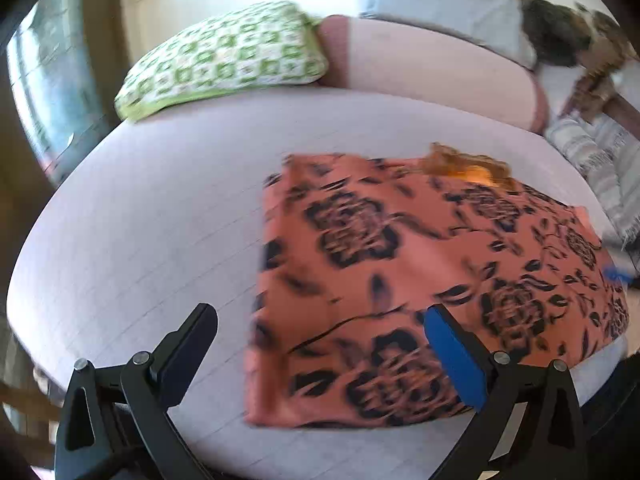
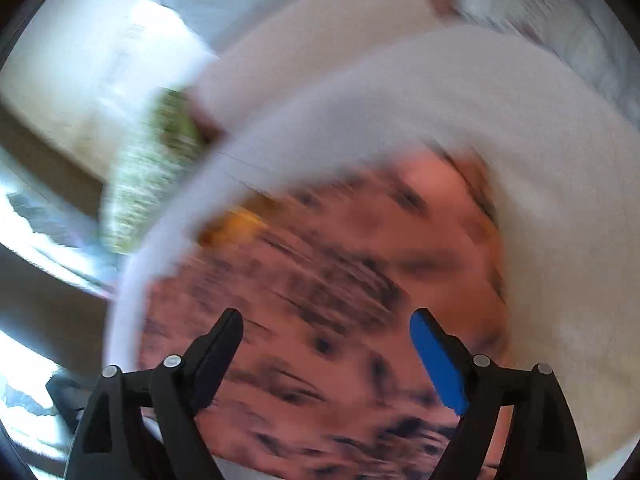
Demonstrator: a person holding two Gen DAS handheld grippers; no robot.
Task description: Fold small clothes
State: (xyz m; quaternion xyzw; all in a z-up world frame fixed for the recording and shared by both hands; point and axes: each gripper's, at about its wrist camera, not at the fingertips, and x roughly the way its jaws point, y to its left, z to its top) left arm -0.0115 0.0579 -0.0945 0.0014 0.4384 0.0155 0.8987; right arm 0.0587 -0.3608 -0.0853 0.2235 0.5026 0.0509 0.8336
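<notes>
Both grippers, left gripper (image 1: 320,320) and right gripper (image 2: 326,322), jaws wide, empty, above the folded floral garment (image 1: 420,280); no writing.

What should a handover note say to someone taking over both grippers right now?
Left gripper: jaws wide open, empty, above the near left part of the garment.
Right gripper: jaws wide open, empty, over the garment; its view is badly blurred.
Orange floral garment: lies flat as a rough rectangle on the white bed sheet, with a yellow-orange piece showing at its far edge. Green patterned pillow sits beyond, clear of it.
Done: the garment looks folded at least once, edges fairly square.
Left: judge whether another fold is needed. I cannot tell whether more clothes wait.
</notes>
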